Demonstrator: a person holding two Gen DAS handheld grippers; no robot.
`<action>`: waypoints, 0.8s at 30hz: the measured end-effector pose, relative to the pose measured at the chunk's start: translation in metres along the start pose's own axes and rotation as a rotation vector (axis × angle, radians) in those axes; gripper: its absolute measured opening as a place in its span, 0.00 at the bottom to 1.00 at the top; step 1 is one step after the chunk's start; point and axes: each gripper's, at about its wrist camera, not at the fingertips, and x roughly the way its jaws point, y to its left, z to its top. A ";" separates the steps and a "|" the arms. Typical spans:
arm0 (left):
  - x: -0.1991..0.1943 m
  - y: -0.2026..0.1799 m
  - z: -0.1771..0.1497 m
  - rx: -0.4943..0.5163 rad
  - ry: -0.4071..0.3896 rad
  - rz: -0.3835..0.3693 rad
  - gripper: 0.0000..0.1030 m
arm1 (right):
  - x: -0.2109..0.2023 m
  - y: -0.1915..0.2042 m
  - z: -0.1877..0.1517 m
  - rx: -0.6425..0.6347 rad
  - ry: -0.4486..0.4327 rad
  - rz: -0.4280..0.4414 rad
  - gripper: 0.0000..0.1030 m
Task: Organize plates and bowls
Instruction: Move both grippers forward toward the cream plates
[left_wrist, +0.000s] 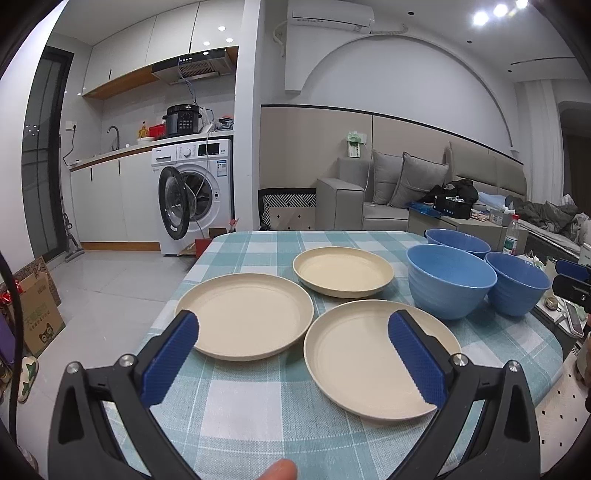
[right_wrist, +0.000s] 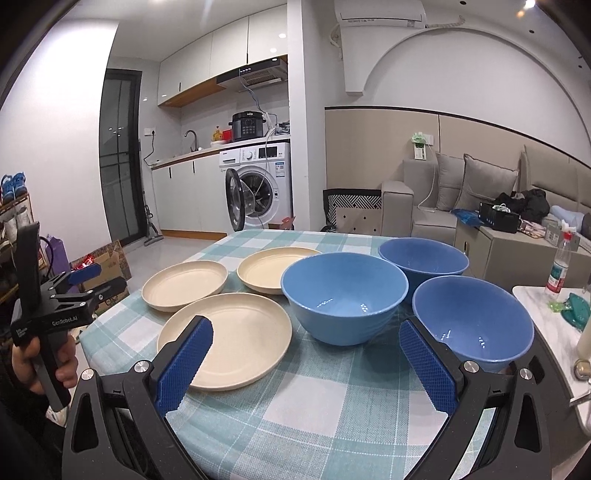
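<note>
Three cream plates lie apart on the checked tablecloth: a left plate (left_wrist: 245, 315) (right_wrist: 184, 284), a far plate (left_wrist: 343, 271) (right_wrist: 269, 271) and a near plate (left_wrist: 369, 358) (right_wrist: 232, 338). Three blue bowls stand upright to their right: a big middle bowl (left_wrist: 448, 280) (right_wrist: 343, 295), a far bowl (left_wrist: 458, 242) (right_wrist: 423, 258) and a near right bowl (left_wrist: 517, 282) (right_wrist: 472, 323). My left gripper (left_wrist: 293, 334) is open and empty, above the near edges of the left and near plates. My right gripper (right_wrist: 306, 341) is open and empty, in front of the middle bowl.
The table (left_wrist: 258, 424) has a teal checked cloth. A side table with a water bottle (right_wrist: 559, 266) stands to the right. A sofa (right_wrist: 443, 199) is behind, a washing machine (left_wrist: 195, 199) with open door far left, cardboard boxes (left_wrist: 37, 314) on the floor.
</note>
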 end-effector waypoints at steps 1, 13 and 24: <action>0.001 0.000 0.002 0.000 0.000 0.004 1.00 | 0.000 -0.001 0.003 0.001 -0.003 0.003 1.00; 0.018 0.003 0.020 0.028 0.045 0.006 1.00 | 0.008 0.002 0.028 -0.044 -0.016 0.017 1.00; 0.032 0.013 0.034 0.005 0.056 0.009 1.00 | 0.022 0.012 0.050 -0.127 -0.034 -0.019 1.00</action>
